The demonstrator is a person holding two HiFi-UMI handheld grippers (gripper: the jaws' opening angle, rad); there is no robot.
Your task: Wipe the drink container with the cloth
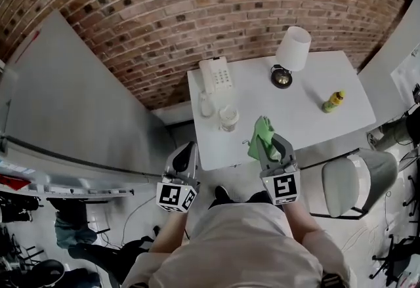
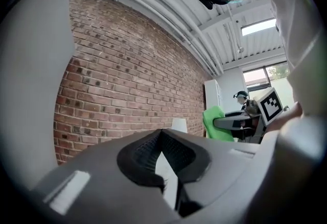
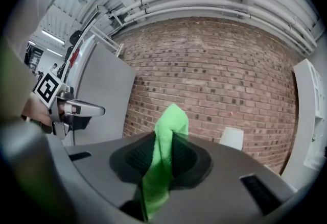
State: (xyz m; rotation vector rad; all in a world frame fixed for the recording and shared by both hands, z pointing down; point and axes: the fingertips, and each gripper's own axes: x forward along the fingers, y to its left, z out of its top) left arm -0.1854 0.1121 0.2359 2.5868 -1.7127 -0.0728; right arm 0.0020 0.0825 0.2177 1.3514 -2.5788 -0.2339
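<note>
You're pinching the green cloth (image 1: pixel 261 134) (image 3: pixel 163 159) in your right gripper (image 1: pixel 270 144) (image 3: pixel 164 151). Its bunched, fuzzy fold is sticking up past the clamped jaws, over the white table's (image 1: pixel 315 129) near edge. The clear lidded cup (image 1: pixel 228 117) is standing just beyond on the table, and the small yellow-green bottle (image 1: pixel 333 102) is sitting farther right. Your left gripper (image 1: pixel 187 152) (image 2: pixel 162 141) is hanging off the table, its jaws pressing together on nothing.

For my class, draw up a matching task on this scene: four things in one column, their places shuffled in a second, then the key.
1. green cloth
2. lamp
3. yellow-green bottle
4. telephone

A. far left corner of the table
B. near the table's right end
C. between the jaws of the right gripper
D. table's far edge, right of middle

Pairs: 1-C, 2-D, 3-B, 4-A
</note>
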